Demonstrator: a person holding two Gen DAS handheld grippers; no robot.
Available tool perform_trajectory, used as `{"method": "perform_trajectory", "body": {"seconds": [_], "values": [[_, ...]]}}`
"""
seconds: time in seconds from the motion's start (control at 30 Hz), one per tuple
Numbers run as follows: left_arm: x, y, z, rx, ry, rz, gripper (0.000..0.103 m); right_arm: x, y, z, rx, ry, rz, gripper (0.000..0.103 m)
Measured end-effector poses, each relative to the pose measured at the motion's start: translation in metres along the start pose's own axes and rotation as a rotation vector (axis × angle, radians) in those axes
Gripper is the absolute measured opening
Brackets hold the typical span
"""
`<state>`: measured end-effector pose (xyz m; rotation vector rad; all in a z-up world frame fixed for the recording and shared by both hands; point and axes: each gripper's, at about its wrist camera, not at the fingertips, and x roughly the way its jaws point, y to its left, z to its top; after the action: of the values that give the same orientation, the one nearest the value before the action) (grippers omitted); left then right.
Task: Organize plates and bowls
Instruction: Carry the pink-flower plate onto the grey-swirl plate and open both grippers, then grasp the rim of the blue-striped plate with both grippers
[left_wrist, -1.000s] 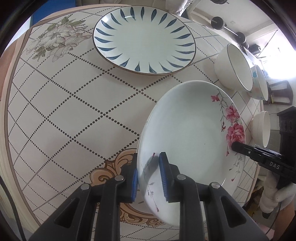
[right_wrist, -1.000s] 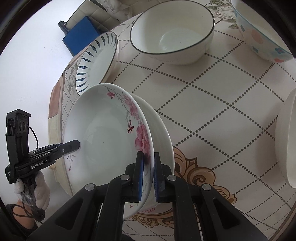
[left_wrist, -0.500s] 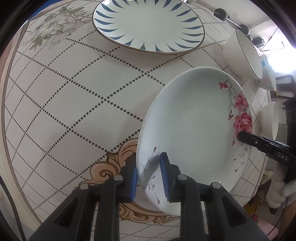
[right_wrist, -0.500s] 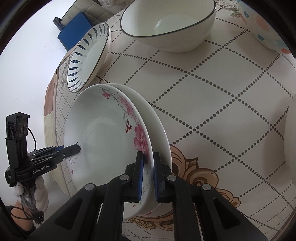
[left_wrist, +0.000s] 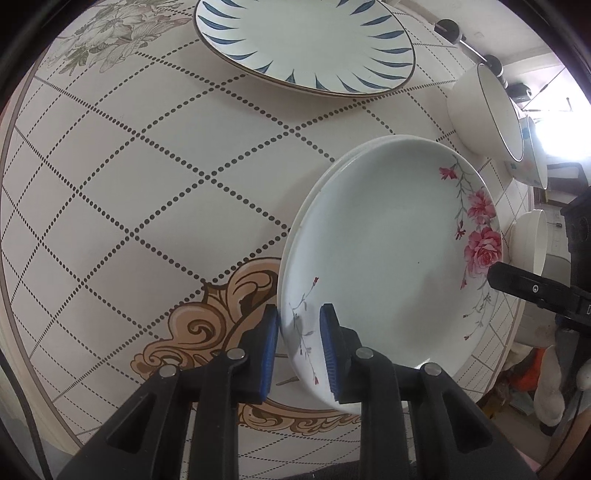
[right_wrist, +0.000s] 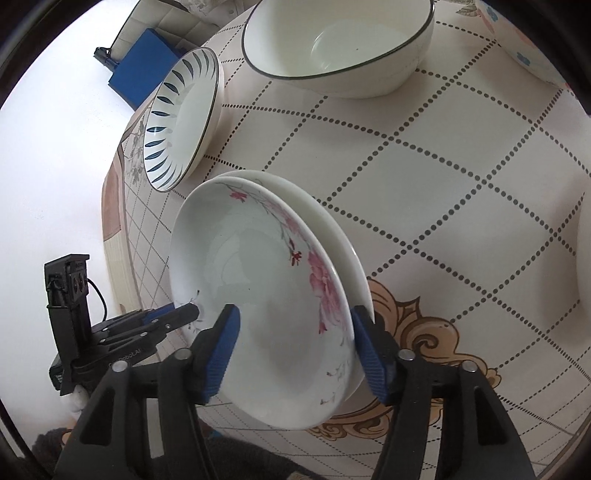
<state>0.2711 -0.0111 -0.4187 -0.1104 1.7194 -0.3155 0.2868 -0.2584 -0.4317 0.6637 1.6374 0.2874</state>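
A white plate with pink flowers (left_wrist: 388, 258) rests on a plain white plate (right_wrist: 332, 229) on the patterned table. My left gripper (left_wrist: 298, 345) straddles the flowered plate's near rim with a small gap on each side, so it looks open. My right gripper (right_wrist: 295, 347) is wide open around the opposite rim, pads clear of the plate (right_wrist: 258, 280). A blue-petal plate (left_wrist: 306, 44) lies further back and also shows in the right wrist view (right_wrist: 181, 118).
A white bowl with a dark rim (right_wrist: 340, 48) and a flowered bowl (left_wrist: 535, 158) stand at the table's far side. Another white bowl (left_wrist: 532, 240) sits near the table edge. A blue box (right_wrist: 144, 66) lies on the floor beyond the table (left_wrist: 147, 184).
The flowered plate has come down onto the plain white plate. My right gripper has opened wide and let go of the rim. My left gripper's jaws have parted slightly.
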Motion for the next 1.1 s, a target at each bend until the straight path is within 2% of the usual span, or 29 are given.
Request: {"method": "perform_trajectory", "body": {"seconds": [0.2,0.33,0.5,0.63,0.7,0.8,0.9,1.1], "values": [[-0.018,0.01,0.001,-0.022,-0.023,0.012,0.021,-0.004,0.006,0.001,0.034,0.018,-0.033,0.073],[-0.031,0.008,0.007,-0.015,-0.056,0.033,0.024,-0.01,0.009,0.0,0.008,0.021,-0.114,0.073],[-0.054,0.013,0.025,-0.028,-0.097,0.005,0.024,-0.029,0.017,0.002,-0.009,-0.006,-0.104,0.073],[-0.077,0.021,0.052,-0.074,-0.139,-0.065,0.027,-0.058,0.046,0.015,-0.094,-0.094,-0.103,0.076],[-0.086,0.026,0.069,-0.096,-0.165,-0.075,0.029,-0.073,0.068,0.029,-0.156,-0.165,-0.098,0.092],[-0.098,0.036,0.1,-0.127,-0.201,-0.069,0.03,-0.084,0.104,0.059,-0.25,-0.227,-0.121,0.094],[-0.096,0.051,0.127,-0.165,-0.2,-0.07,0.03,-0.076,0.127,0.101,-0.269,-0.198,-0.115,0.094],[-0.067,0.077,0.174,-0.227,-0.129,-0.096,0.03,-0.035,0.135,0.182,-0.174,-0.113,-0.099,0.094]]}}
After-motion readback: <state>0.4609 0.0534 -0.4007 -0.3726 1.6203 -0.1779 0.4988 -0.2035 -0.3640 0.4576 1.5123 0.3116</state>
